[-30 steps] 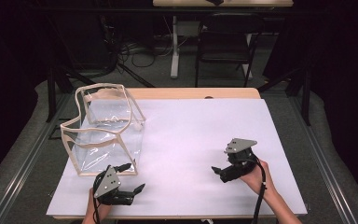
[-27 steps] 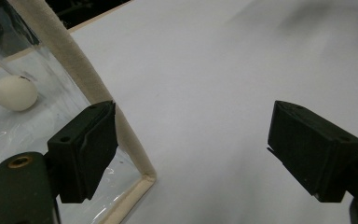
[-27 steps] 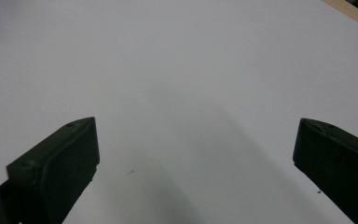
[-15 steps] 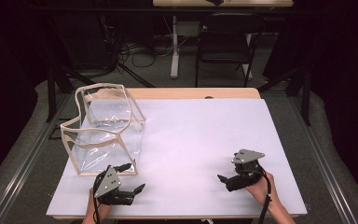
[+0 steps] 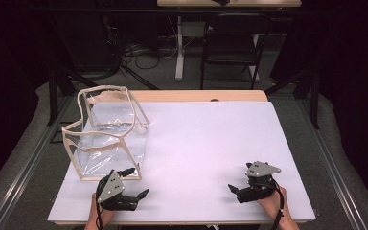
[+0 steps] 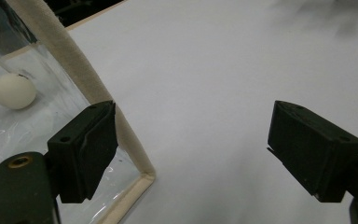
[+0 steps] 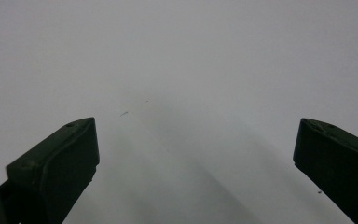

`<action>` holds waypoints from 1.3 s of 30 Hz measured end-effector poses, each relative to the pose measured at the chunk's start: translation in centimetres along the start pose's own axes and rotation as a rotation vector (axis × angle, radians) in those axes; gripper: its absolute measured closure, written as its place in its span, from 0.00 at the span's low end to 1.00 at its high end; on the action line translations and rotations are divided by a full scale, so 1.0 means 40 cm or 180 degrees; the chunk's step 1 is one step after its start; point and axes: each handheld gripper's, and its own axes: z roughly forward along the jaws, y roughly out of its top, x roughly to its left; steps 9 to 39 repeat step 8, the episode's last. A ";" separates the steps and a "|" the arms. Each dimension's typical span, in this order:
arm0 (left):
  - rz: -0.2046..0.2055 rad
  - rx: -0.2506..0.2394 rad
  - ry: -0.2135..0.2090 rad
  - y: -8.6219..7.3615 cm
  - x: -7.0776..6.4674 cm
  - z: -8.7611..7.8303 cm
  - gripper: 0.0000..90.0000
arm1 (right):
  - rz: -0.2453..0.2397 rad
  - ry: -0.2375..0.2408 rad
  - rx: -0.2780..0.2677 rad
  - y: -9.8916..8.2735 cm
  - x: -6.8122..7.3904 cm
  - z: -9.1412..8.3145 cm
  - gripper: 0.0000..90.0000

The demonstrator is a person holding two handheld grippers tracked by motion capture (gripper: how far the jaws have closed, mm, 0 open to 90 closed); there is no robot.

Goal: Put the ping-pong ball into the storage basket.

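Clear bag [image 5: 109,139] with cream trim stands on the left side of the white table [image 5: 206,143], top open, its walls slumped a bit. Near corner of the bag sits just beyond the left gripper [image 5: 135,181]. A small white ball [image 6: 13,91] lies inside the bag, seen through the clear wall in the left gripper view.

Left gripper is at the near left table edge, held by a hand [image 5: 100,213], jaws spread wide, nothing between them. In its own view one jaw sits in front of the bag's trimmed corner edge [image 6: 135,154], the other over bare table; can't tell if the jaw touches the trim.

Right gripper [image 5: 235,190] is at the near right, well apart from the bag, held by the right hand [image 5: 273,203], grey plate on top. Jaws spread wide, empty, pointing left. Its own view has bare white table between the jaws, low over the surface, faint shadow underneath.

Beyond the far table edge: a dark chair [image 5: 232,36] and cables [image 5: 143,52] on the floor.
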 end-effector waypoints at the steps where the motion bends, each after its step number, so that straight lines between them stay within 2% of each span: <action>1: -0.0003 0.0005 0.0000 0.000 0.000 0.000 0.18 | -0.0013 -0.0009 0.0001 -0.001 0.001 -0.001 0.00; 8: -0.0001 0.0005 -0.0010 0.000 -0.001 0.001 0.18 | -0.0013 -0.0009 -0.0060 -0.013 0.004 -0.007 0.00; 39: -0.0001 0.0005 -0.0010 0.000 -0.001 0.001 0.18 | -0.0013 -0.0009 -0.0060 -0.013 0.004 -0.007 0.00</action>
